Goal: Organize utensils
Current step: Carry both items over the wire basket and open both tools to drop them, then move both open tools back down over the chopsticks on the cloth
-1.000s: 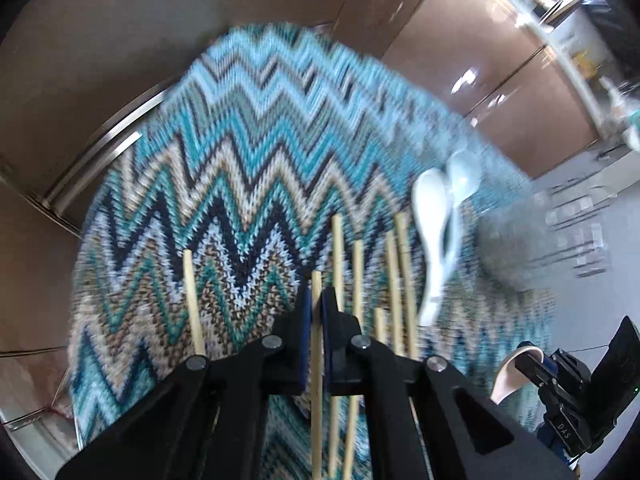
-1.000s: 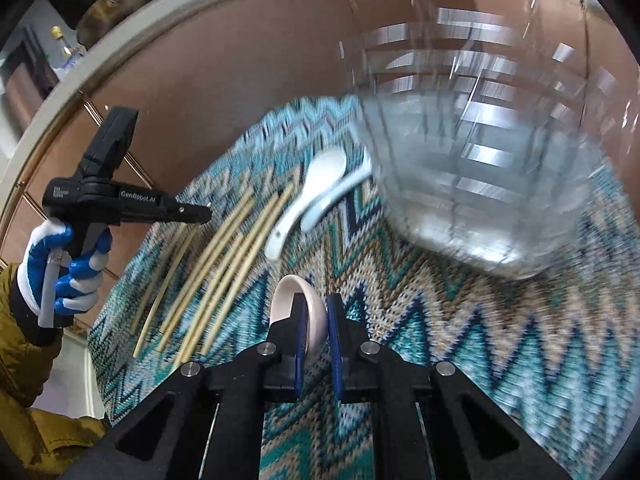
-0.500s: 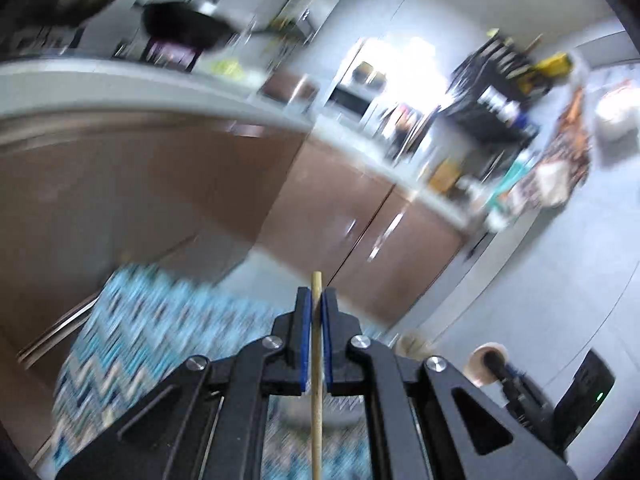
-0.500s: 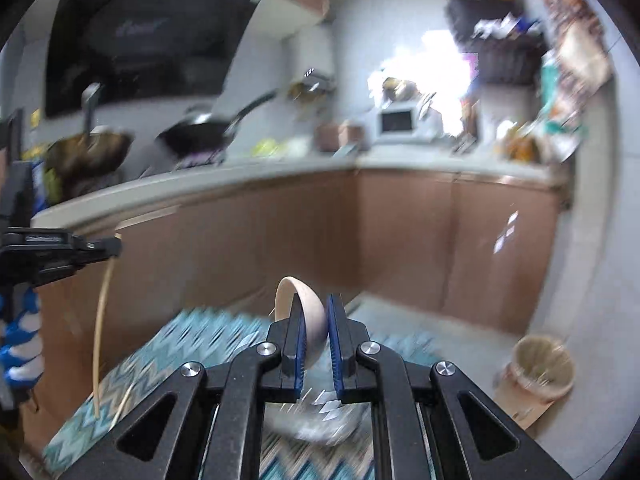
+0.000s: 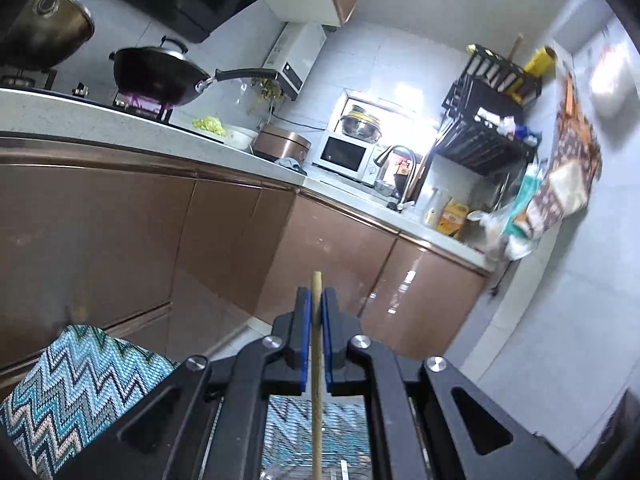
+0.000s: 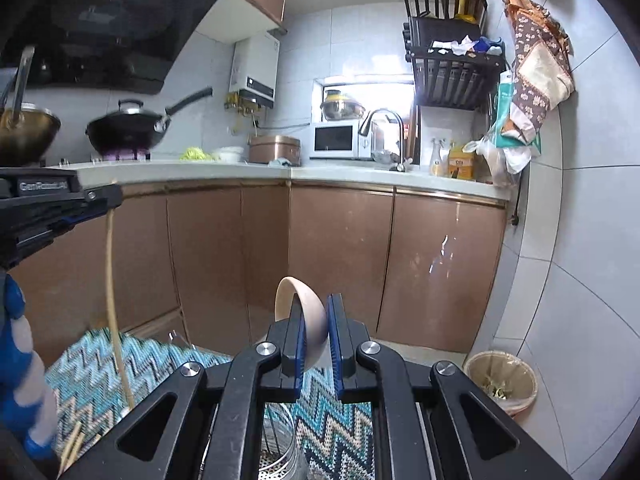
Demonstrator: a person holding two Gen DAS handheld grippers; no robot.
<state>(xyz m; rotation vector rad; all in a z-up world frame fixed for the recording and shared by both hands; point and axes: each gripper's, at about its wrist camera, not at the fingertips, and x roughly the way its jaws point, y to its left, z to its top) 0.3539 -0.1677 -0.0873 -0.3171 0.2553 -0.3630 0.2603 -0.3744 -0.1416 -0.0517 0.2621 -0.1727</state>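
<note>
So far the sorting looks to be at an early carrying stage, judging by what is in hand and what lies loose. The left gripper (image 5: 316, 334) is clamped tight on a single chopstick (image 5: 317, 392), a thin, pale bamboo rod hanging nearly upright, its top poking just above the blue pads. In the right wrist view that same chopstick (image 6: 114, 300) dangles well above the zigzag cloth (image 6: 92, 376). The right gripper (image 6: 316, 344) is closed on a spoon (image 6: 306, 320), its smooth, cream-coloured rounded bowl pinched between the jaws and standing on edge; whether it is ceramic or plastic I cannot tell.

Directly below the right gripper, resting on the cloth, is the utensil holder (image 6: 276, 452), a clear-walled cylinder with a perforated metal insert; thin rods seem to stand in it, though that part is too cramped to be sure. Both held pieces are above the holder, not yet in it. At the near-left edge of the cloth a few more chopsticks (image 6: 74, 446) lie loose, so pickups remain.

The cloth is a coarse knit in teal, navy and beige chevrons. Beyond it stand glossy brown cabinets under a speckled pale counter (image 6: 360, 178).
</note>
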